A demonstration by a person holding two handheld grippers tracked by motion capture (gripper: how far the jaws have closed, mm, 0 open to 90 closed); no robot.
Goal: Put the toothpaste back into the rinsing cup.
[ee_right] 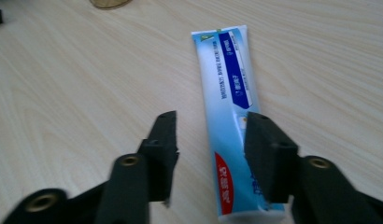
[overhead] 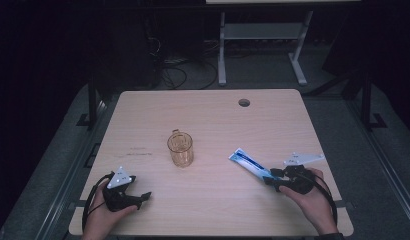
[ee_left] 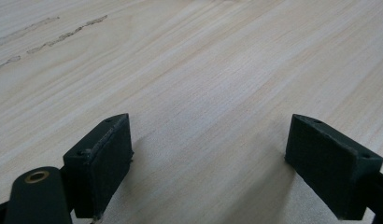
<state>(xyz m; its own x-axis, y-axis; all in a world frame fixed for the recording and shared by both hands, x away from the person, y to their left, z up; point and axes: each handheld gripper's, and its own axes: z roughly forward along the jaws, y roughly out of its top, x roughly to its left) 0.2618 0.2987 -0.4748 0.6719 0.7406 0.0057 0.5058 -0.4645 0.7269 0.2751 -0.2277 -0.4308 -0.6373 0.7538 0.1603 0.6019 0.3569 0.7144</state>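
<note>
A blue and white toothpaste tube point(overhead: 248, 162) lies flat on the wooden table point(overhead: 218, 115), right of centre. My right gripper point(overhead: 270, 179) is at the tube's near end, held low over the table. In the right gripper view its jaws stand apart around the tube point(ee_right: 227, 93): one jaw overlaps the tube's edge, the other is clear of it, and the right gripper point(ee_right: 210, 126) is open. A clear amber cup point(overhead: 180, 149) stands upright mid-table. My left gripper point(overhead: 145, 196) rests near the front left edge. The left gripper point(ee_left: 210, 140) is open, with bare wood between its jaws.
A round cable hole point(overhead: 244, 102) sits near the table's far edge. A faint mark point(overhead: 139, 151) shows on the wood left of the cup. Beyond the table are a white desk frame point(overhead: 222, 50) and cables on the floor. The cup's base point(ee_right: 110, 3) shows in the right gripper view.
</note>
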